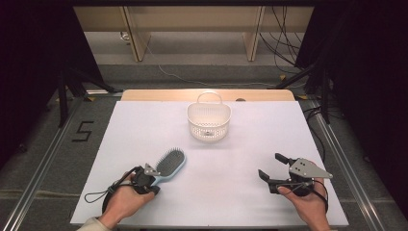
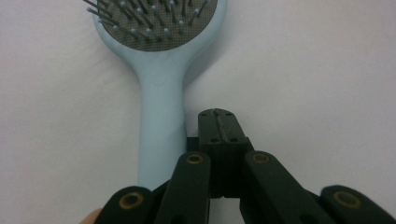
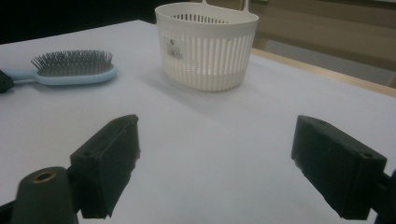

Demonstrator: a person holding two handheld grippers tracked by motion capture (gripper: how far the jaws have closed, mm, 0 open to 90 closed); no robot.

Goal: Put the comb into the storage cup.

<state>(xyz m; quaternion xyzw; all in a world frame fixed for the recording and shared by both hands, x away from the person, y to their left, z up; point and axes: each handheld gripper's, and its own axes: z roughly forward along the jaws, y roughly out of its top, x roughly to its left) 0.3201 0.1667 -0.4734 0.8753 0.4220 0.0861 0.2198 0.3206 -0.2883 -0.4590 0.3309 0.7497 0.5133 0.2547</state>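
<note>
1. Left claw [image 2: 218, 128]: jaws sat pressed together with nothing between them. It lay just to the right of the hairbrush [image 2: 161, 84] handle in the left gripper view, touching it or very nearly; could not tell which.
2. Key relation: the brush handle ran beside the shut claw, not between the jaws. Its long axis ran roughly parallel to the claw, head pointing away from the hand. A grasp would probably need the jaws opened and shifted sideways over the handle.
3. In the high view the left claw [image 1: 150, 174] was at the handle end of the hairbrush [image 1: 169, 164], so the left hand was much the nearer; the right claw [image 1: 272, 166] sat well apart, on the right near side of the desk [image 1: 240, 192].
4. Right claw [image 3: 215, 168]: jaws stood wide apart, empty, aimed across the desk toward the basket.
5. Brush: pale blue smooth plastic, rounded oval head, dark pad with thin ball-tipped pins facing up, straight slim handle. It lay flat on the desk, near left.
6. Desk: matte white sheet, plain, with a wooden edge at the far side.
7. Basket [image 1: 209, 120]: white slotted plastic, rounded tub with a loop handle at the back, standing upright near the far middle, well apart from the brush.
</note>
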